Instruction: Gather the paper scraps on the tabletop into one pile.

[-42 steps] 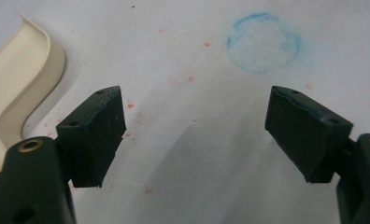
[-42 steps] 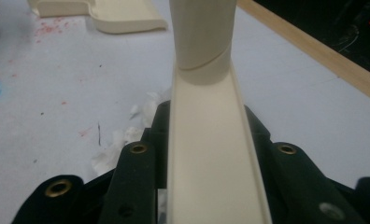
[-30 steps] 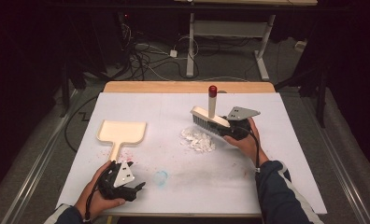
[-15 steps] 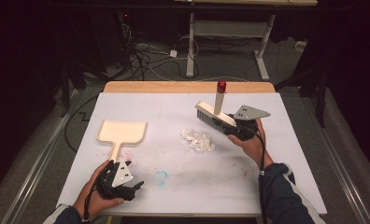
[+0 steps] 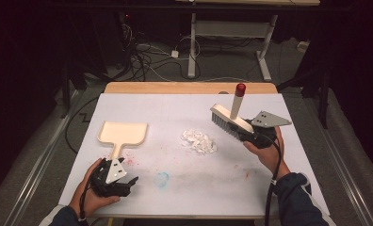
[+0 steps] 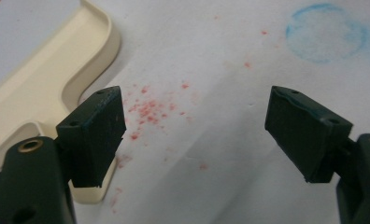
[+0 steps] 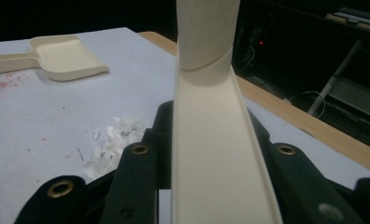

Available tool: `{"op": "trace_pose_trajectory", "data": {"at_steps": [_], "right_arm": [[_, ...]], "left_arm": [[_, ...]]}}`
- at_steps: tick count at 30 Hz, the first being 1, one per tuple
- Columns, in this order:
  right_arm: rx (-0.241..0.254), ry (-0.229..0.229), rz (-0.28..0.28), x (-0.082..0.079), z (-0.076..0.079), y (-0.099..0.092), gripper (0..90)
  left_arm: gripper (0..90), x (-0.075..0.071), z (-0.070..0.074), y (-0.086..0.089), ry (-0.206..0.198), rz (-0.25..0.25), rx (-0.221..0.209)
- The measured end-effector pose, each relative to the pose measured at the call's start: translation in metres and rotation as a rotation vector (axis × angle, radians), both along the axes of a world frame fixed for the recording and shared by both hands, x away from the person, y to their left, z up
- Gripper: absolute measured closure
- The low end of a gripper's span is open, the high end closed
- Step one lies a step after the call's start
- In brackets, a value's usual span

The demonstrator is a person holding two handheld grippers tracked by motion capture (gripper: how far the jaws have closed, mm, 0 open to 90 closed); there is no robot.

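Observation:
A cream brush point(image 5: 227, 121) with dark bristles and a red-capped handle hangs tilted above the table's right side, with my right gripper point(image 5: 248, 133) shut on its back. The right gripper view looks along the brush's cream back point(image 7: 211, 154), clamped between the jaws of the right gripper point(image 7: 209, 125). A pile of white paper scraps point(image 5: 198, 141) lies left of the brush, apart from it. The cream dustpan point(image 5: 123, 133) lies flat at the left. My left gripper point(image 5: 124, 177) rests near the front edge. In its own view the left gripper point(image 6: 192, 135) is open, beside the end of the dustpan's handle point(image 6: 43, 93).
The white table cover point(image 5: 184, 108) has red specks point(image 6: 148, 109) near the dustpan handle and a faint blue ring point(image 5: 161, 179) at the front. A wooden edge point(image 5: 189, 87) runs along the far side. Beyond it stand desk legs and cables on the floor.
My right gripper has carried the brush to the right and upward, away from the paper pile. The left gripper has stayed where it was.

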State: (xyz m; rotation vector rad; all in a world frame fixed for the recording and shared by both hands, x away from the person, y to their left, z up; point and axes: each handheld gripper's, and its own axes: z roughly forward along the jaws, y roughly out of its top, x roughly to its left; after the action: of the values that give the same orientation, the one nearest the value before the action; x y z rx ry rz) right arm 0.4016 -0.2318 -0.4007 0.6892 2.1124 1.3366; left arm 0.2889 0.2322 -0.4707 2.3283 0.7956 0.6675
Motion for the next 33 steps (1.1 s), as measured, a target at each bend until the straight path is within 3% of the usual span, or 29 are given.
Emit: {"op": "trace_pose_trajectory", "data": {"at_steps": [8, 13, 22, 26, 33], "right_arm": [[-0.015, -0.036, -0.012, -0.021, 0.002, -0.01, 67.8], [-0.009, -0.021, -0.031, -0.032, -0.004, -0.013, 67.7], [-0.019, -0.001, -0.056, -0.047, -0.015, -0.015, 67.8], [-0.019, 0.014, -0.051, -0.05, -0.017, -0.015, 67.7], [-0.029, 0.004, -0.063, -0.051, -0.018, -0.016, 67.7]], "left_arm": [[20.2, 0.003, 0.001, 0.011, -0.01, 0.054, -0.015], [20.0, 0.006, 0.002, 0.016, -0.019, 0.082, -0.016], [20.1, 0.014, 0.0, 0.03, 0.005, 0.21, -0.039], [19.7, 0.02, -0.002, 0.04, 0.042, 0.259, -0.119], [19.7, 0.03, -0.006, 0.043, 0.095, 0.294, -0.18]]}}
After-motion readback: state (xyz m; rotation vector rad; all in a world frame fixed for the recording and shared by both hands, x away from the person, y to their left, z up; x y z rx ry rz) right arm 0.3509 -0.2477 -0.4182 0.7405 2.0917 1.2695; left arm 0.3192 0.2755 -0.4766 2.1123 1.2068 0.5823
